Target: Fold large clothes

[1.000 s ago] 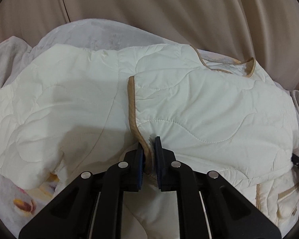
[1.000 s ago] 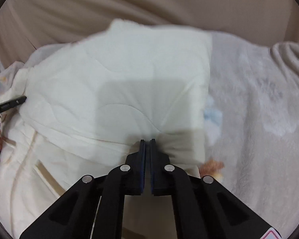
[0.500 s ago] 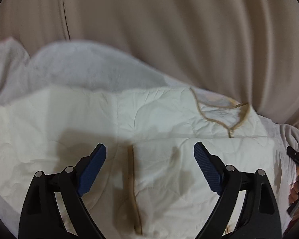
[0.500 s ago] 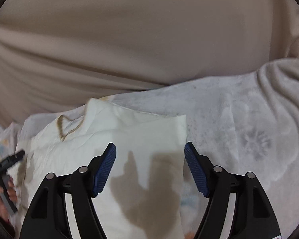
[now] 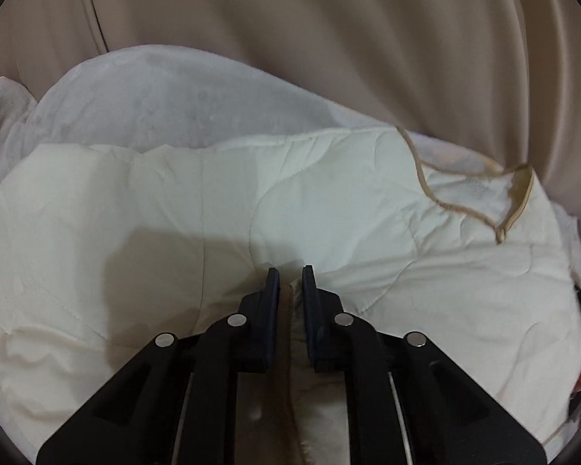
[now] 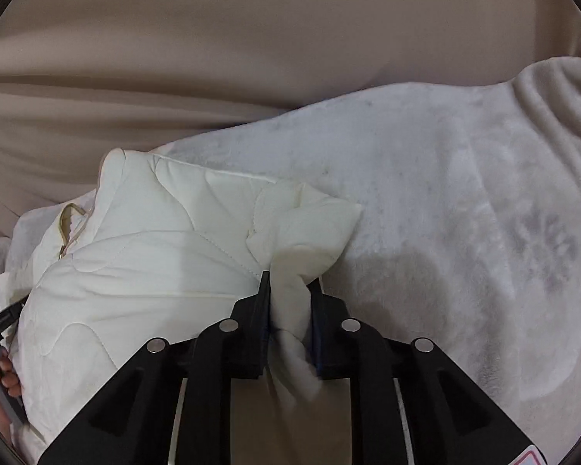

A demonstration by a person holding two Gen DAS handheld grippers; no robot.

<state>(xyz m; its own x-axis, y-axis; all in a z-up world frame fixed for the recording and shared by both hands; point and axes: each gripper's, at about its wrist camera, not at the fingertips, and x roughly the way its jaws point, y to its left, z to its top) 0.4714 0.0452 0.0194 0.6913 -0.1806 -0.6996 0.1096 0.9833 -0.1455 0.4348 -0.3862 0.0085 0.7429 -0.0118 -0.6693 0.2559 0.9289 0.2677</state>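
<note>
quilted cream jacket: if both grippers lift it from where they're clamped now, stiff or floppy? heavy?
Probably floppy: the cream quilted jacket bunches into a wad inside the right gripper, whose jaws are closing. Likely light for its bulk: puffy padding, soft creases. The left gripper pinches only a thin edge, so the rest would likely sag.

1. The left wrist view is taken close above the cream quilted jacket (image 5: 329,213), angled downward toward the beige curtain (image 5: 329,38).
2. The right wrist view is taken equally close, over the jacket's right edge and the pale fleece blanket (image 6: 464,213).
3. Jacket, blanket and curtain are shared by both views.
</note>
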